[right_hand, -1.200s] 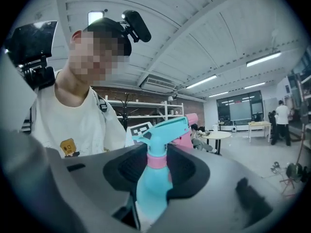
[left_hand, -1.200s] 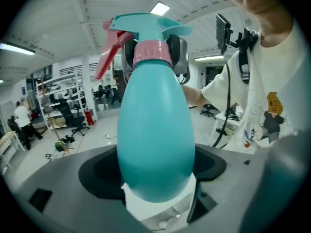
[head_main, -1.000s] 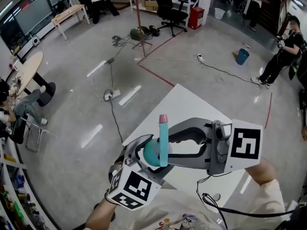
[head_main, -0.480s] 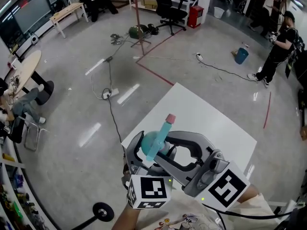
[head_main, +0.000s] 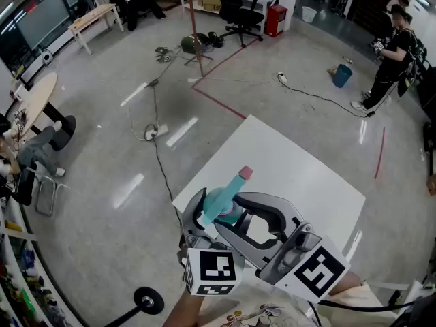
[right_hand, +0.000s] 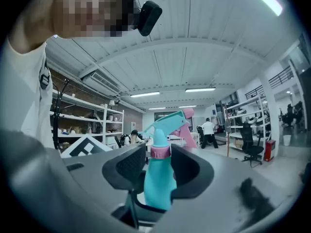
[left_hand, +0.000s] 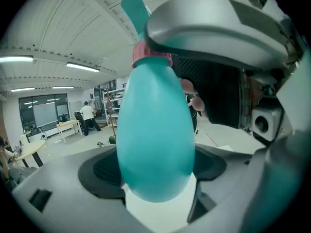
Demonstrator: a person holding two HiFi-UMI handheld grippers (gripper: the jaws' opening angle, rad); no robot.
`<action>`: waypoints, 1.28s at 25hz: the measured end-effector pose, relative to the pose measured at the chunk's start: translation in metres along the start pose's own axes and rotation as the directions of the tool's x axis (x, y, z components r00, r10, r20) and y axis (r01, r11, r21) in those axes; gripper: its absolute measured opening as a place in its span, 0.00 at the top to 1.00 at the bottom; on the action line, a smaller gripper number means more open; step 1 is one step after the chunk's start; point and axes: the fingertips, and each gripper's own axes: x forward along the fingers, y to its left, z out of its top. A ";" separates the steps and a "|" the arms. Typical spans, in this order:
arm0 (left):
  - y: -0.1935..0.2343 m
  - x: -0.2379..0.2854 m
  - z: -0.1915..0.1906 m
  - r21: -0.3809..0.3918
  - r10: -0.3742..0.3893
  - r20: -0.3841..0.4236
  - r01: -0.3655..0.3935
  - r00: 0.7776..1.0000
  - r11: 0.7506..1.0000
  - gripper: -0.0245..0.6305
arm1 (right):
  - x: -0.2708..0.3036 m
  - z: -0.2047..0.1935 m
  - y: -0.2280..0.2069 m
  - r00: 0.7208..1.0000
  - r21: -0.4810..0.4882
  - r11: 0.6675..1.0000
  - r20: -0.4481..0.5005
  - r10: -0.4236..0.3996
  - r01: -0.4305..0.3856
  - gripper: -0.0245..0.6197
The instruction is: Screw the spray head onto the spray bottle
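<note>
A teal spray bottle [head_main: 215, 208] is held up above the near corner of the white table [head_main: 300, 162]. My left gripper [head_main: 206, 218] is shut on its round body [left_hand: 155, 140] from below. The teal spray head [head_main: 234, 184] with its pink nozzle sits on the bottle's neck and tilts up to the right. My right gripper [head_main: 235, 201] reaches in from the lower right, with its pads on either side of the pink collar [right_hand: 160, 151]. Its jaws are opening slightly, and the collar is still between the pads [right_hand: 129, 165]. The left gripper's marker cube [right_hand: 87, 147] shows behind.
Far below lies a grey floor with loose cables [head_main: 153, 125] and red tape lines. An office chair [head_main: 235, 5], a red box [head_main: 275, 22] and a blue bucket [head_main: 343, 78] stand far off. A person [head_main: 392, 63] stands at the right. A castor [head_main: 147, 298] is near my feet.
My right gripper swung from the right round to the lower right with the spray head's collar in it. The bottle tipped from upright to a rightward lean. Both grippers sank a little.
</note>
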 end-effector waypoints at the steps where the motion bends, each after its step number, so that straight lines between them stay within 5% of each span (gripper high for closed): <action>1: -0.001 0.000 0.002 -0.001 -0.007 0.006 0.007 1.000 1.000 0.32 | -0.004 -0.003 0.002 0.999 0.007 1.000 -0.018 0.031 -0.031 0.72; 4: -0.001 -0.003 0.007 0.021 -0.045 0.022 0.045 0.999 0.999 0.32 | -0.020 -0.016 0.007 0.988 0.034 0.992 -0.088 0.127 -0.124 0.65; 7: -0.003 -0.011 0.002 0.089 -0.169 0.031 0.166 0.985 0.982 0.32 | -0.034 -0.027 0.010 0.962 0.087 0.971 -0.140 0.235 -0.225 0.63; 13: -0.032 -0.046 -0.005 0.212 -0.477 -0.009 0.468 0.879 0.858 0.32 | -0.054 -0.011 0.006 0.858 0.087 0.867 -0.123 0.498 -0.491 0.58; 18: -0.039 -0.053 -0.011 0.246 -0.511 -0.080 0.514 0.856 0.822 0.32 | -0.048 0.004 0.020 0.806 0.044 0.812 -0.101 0.583 -0.581 0.57; 24: -0.062 -0.063 -0.007 0.285 -0.616 -0.123 0.622 0.778 0.729 0.32 | -0.037 0.007 0.047 0.722 0.000 0.729 -0.142 0.677 -0.684 0.57; 27: -0.069 -0.064 -0.009 0.310 -0.636 -0.158 0.649 0.755 0.694 0.32 | -0.040 0.007 0.052 0.674 -0.003 0.681 -0.145 0.724 -0.732 0.57; 32: -0.077 -0.067 -0.010 0.320 -0.666 -0.176 0.682 0.725 0.657 0.32 | -0.046 0.008 0.055 0.633 -0.012 0.640 -0.157 0.758 -0.769 0.58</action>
